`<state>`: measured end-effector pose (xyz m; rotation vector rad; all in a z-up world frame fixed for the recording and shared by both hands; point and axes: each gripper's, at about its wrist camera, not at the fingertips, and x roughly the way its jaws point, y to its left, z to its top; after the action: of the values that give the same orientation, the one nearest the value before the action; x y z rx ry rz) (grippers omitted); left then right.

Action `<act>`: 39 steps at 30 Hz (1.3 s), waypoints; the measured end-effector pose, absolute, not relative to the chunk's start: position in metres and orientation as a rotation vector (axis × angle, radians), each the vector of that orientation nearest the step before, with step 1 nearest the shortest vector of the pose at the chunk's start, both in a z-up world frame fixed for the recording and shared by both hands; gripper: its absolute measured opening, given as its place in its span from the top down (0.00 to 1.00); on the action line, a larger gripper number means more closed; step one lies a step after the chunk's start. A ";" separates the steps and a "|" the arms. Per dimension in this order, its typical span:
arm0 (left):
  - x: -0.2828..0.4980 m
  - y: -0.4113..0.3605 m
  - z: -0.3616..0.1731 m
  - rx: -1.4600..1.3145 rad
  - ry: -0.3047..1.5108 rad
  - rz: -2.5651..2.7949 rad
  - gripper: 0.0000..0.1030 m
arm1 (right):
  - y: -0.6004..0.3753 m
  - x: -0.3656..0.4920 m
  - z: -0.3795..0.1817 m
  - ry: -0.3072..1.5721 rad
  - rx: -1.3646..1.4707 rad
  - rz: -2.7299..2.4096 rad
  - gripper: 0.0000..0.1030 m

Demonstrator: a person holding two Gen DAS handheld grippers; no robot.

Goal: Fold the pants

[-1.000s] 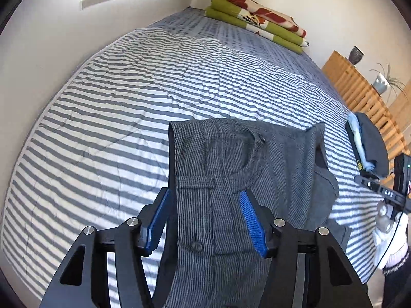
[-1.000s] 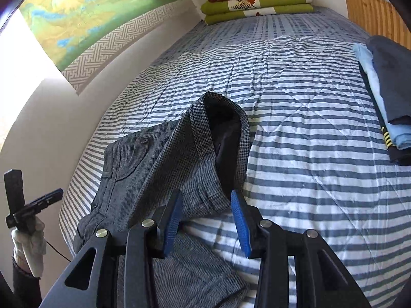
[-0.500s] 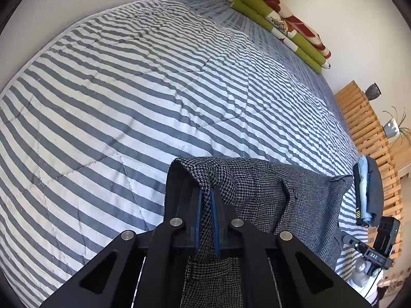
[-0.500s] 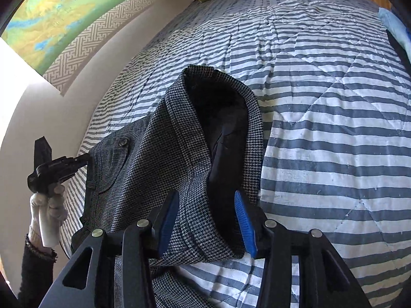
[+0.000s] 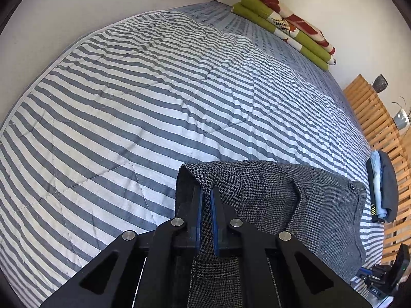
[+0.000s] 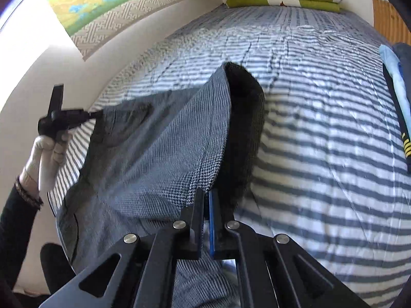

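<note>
Grey houndstooth pants hang lifted above a striped bed, held by their waistband at both ends. My left gripper is shut on one waistband corner, fabric pinched between its blue pads. My right gripper is shut on the other waistband corner of the pants, whose dark lining gapes open above the fingers. In the right wrist view the left gripper shows at far left, gripped by a gloved hand. The legs hang out of sight below.
The blue-and-white striped quilt covers the bed. Folded green and red blankets lie at its far end. A stack of folded blue clothes sits at the right edge beside a wooden slatted frame. A wall runs along the left.
Both grippers went from open around the waistband to shut on it, the left first, then the right. The pants rose off the bed and now stretch between them.
</note>
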<state>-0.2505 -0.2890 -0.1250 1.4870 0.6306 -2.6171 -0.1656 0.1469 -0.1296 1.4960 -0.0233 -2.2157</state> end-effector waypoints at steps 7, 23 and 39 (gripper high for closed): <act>-0.254 -0.294 -0.130 1.528 0.745 -2.629 0.82 | 0.175 -0.205 -0.119 -0.209 1.461 -2.309 0.61; -0.258 -0.298 -0.127 1.518 0.771 -2.683 0.93 | 0.113 -0.348 -0.130 -0.354 1.456 -2.330 0.85; -0.268 -0.291 -0.138 1.514 0.750 -2.655 0.97 | 0.118 -0.350 -0.129 -0.365 1.460 -2.314 0.87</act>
<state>-0.2683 -0.2908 -0.1377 1.5139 0.7504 -2.6550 -0.3500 0.1185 -0.1290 1.4604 -0.3651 -2.3136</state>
